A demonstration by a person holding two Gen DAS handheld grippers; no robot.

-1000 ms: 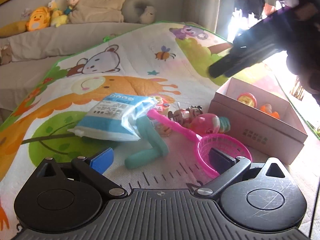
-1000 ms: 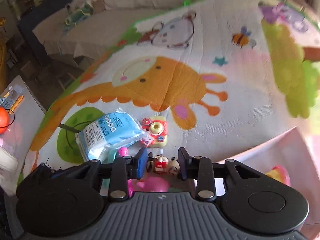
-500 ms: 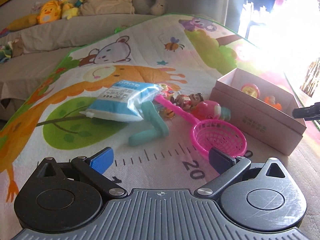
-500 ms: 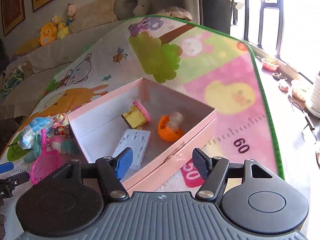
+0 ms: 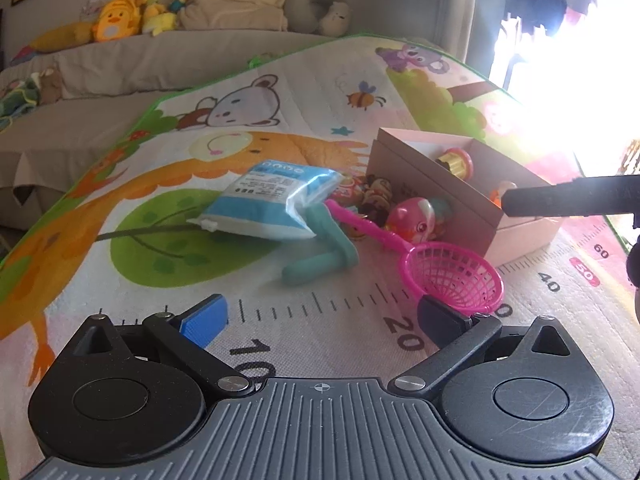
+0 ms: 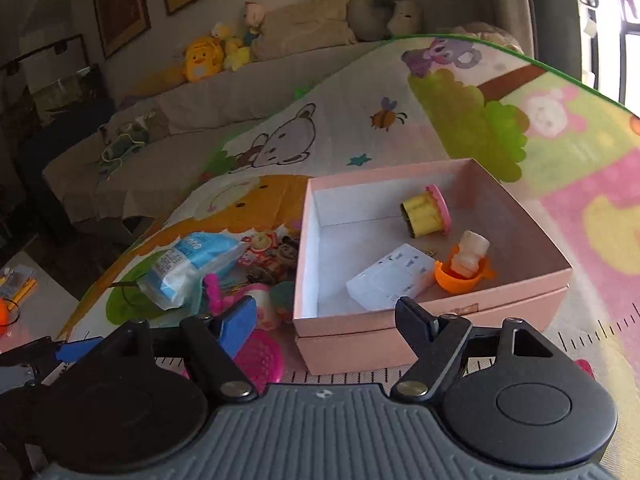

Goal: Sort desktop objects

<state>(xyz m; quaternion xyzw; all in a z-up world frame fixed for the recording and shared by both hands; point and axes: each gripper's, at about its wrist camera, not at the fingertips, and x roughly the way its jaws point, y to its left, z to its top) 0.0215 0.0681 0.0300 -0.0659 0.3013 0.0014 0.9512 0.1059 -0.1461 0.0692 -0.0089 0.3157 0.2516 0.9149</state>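
Observation:
A pink box (image 6: 360, 344) holds a yellow-and-pink cylinder toy (image 6: 426, 212), a white block (image 6: 388, 280) and an orange cup with a white figure (image 6: 464, 264). My right gripper (image 6: 328, 320) hovers at the box's near wall, its jaws opening with nothing gripped. On the mat left of the box (image 5: 432, 188) lie a blue-and-white packet (image 5: 272, 204), a teal toy (image 5: 320, 252), a pink net scoop (image 5: 452, 276), a pink round toy (image 5: 414, 216) and small figures (image 5: 376, 188). My left gripper (image 5: 322, 318) stands open and empty, short of the scoop.
The toys lie on a cartoon play mat (image 5: 160, 240) with a printed ruler along its near edge. A grey sofa (image 5: 160, 60) with plush toys runs behind it. A dark finger of the right gripper (image 5: 572, 200) reaches in over the box's right end.
The right gripper swung from above the toy pile to the box, then dropped lower, its jaws spreading wide. The left gripper drew back slightly from the pile.

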